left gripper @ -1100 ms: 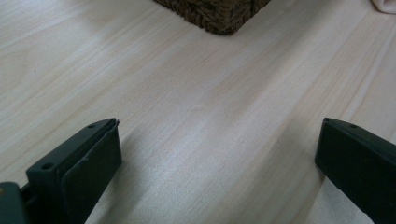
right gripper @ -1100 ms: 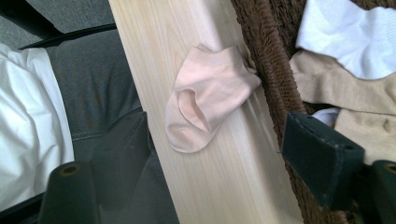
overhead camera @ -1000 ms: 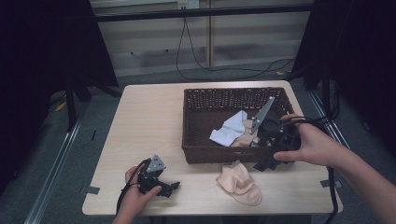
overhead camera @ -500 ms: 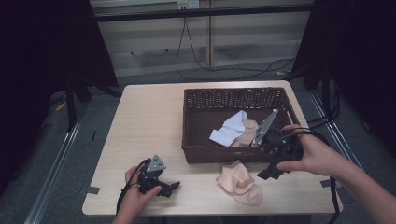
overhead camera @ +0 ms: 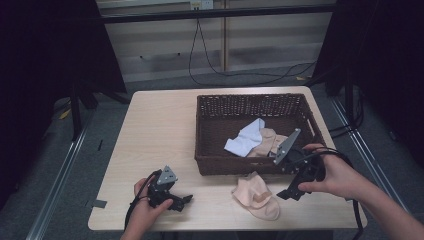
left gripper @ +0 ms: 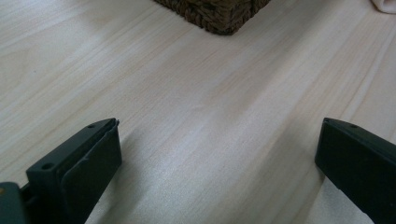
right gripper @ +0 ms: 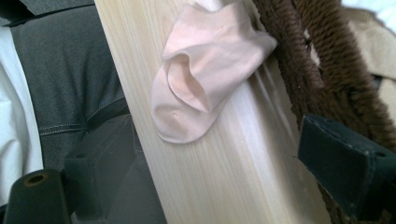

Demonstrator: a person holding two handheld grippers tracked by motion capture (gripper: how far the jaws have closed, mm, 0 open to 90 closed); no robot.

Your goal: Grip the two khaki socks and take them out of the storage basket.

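A peach sock lies crumpled on the table, at its near edge, just in front of the near wall of the brown wicker basket. In the right gripper view one end of that sock touches the basket's weave. The right hand-held gripper sits just to the right of the sock, close to the basket's near right corner. Its jaws have just been opening and stand spread, with bare table wood between them and the sock ahead of them, not touched. The left hand-held gripper rests low over the near left part of the table, well apart from the sock, its jaws spread wide over bare wood. Inside the basket lie a white sock and a beige sock, touching each other.
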